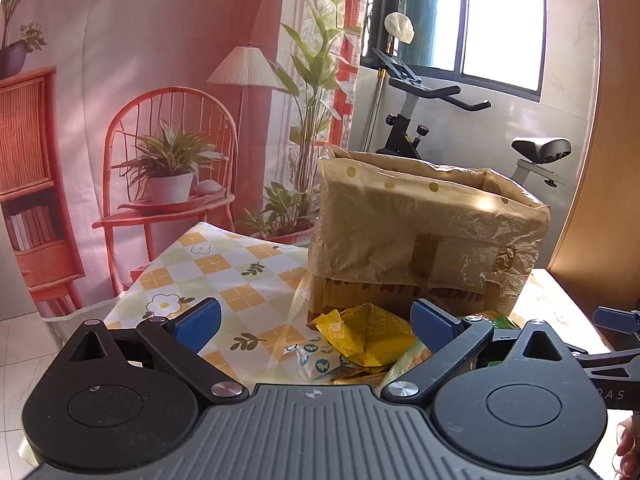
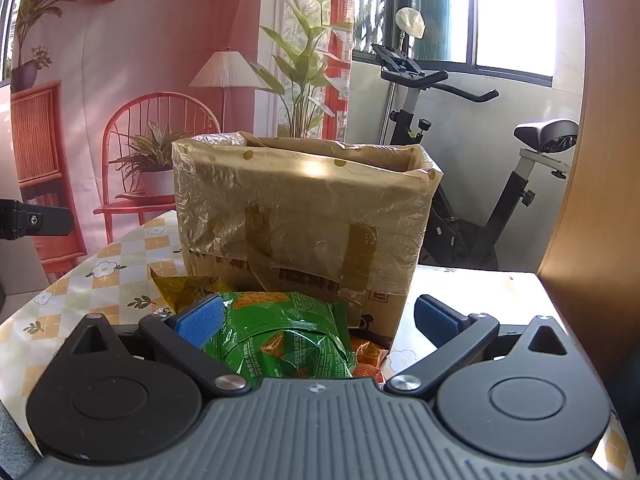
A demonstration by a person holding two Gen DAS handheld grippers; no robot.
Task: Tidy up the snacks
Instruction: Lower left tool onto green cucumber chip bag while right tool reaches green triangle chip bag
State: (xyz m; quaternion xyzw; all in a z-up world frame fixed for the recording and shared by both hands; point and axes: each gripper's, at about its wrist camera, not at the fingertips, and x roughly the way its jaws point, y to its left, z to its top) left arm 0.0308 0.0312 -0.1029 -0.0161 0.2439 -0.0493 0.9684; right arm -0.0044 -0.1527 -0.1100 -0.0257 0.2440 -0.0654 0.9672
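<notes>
A printed backdrop (image 1: pixel 140 80) of a red chair and plants hangs behind the bench (image 1: pixel 224 276), beside an exercise bike (image 2: pixel 472 184) under the window. On the bench's checked flower cloth stands one open cardboard box (image 2: pixel 296 208), wrapped in crinkled plastic and patched with brown tape; it blocks whatever lies behind it, and its inside is hidden. Snack packets heap at its foot: a green packet (image 2: pixel 280 336), a yellow packet (image 1: pixel 368 336), a small white packet (image 1: pixel 316 360) and an orange one (image 2: pixel 368 356), partly covered. The left claw (image 1: pixel 316 322) hangs released over the yellow packet; the right claw (image 2: pixel 318 318) gapes around the green packet, pads not pressing it.
</notes>
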